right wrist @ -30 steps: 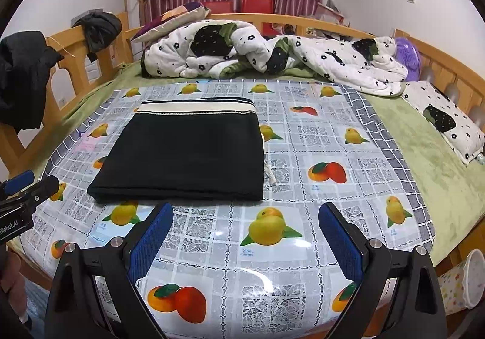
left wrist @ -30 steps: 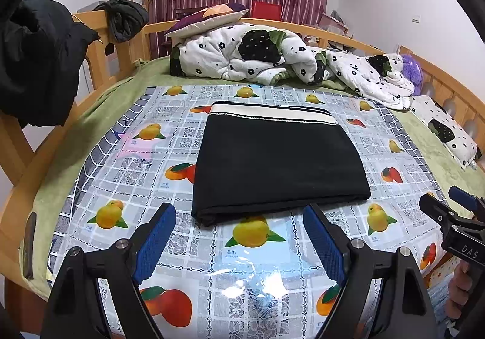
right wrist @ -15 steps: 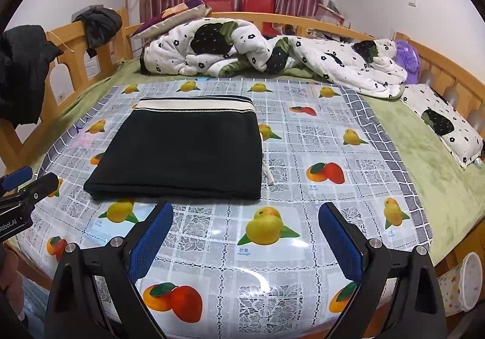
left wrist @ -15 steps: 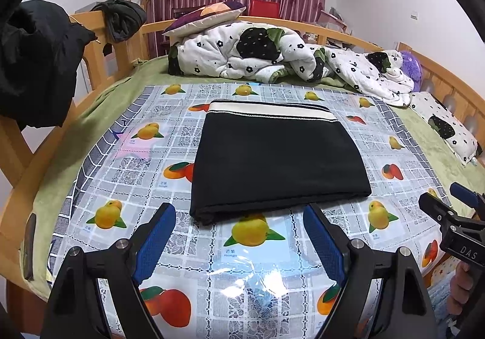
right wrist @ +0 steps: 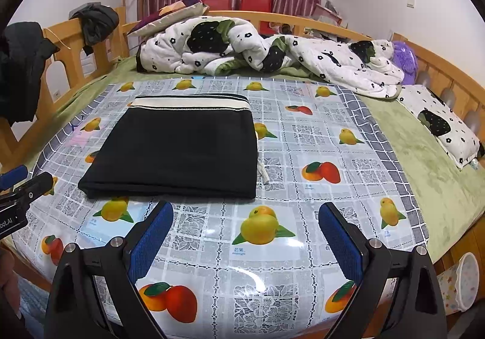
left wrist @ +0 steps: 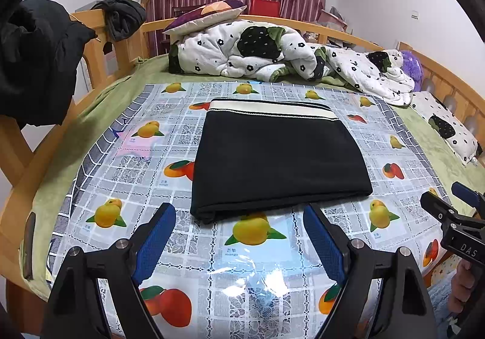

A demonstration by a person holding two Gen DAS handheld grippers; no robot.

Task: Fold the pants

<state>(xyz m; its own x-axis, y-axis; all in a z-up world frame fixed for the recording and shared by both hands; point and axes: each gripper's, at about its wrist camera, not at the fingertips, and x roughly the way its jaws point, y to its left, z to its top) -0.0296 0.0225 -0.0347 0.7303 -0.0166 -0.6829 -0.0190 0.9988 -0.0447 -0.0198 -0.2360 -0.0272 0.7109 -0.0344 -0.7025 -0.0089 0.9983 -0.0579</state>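
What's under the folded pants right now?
The folded pants lie on the fruit-print tablecloth. A pale drawstring pokes out at their right edge. Anything else underneath is covered.

Both wrist views near bed edge, sharing pants (left wrist: 280,157).

Over the last second I have drawn both grippers slightly back from the folded black pants (left wrist: 279,157). In my left gripper (left wrist: 239,223) view their near folded edge sits a little lower and larger; in my right gripper (right wrist: 245,223) view the pants (right wrist: 178,154) have slid slightly leftward and nearer.
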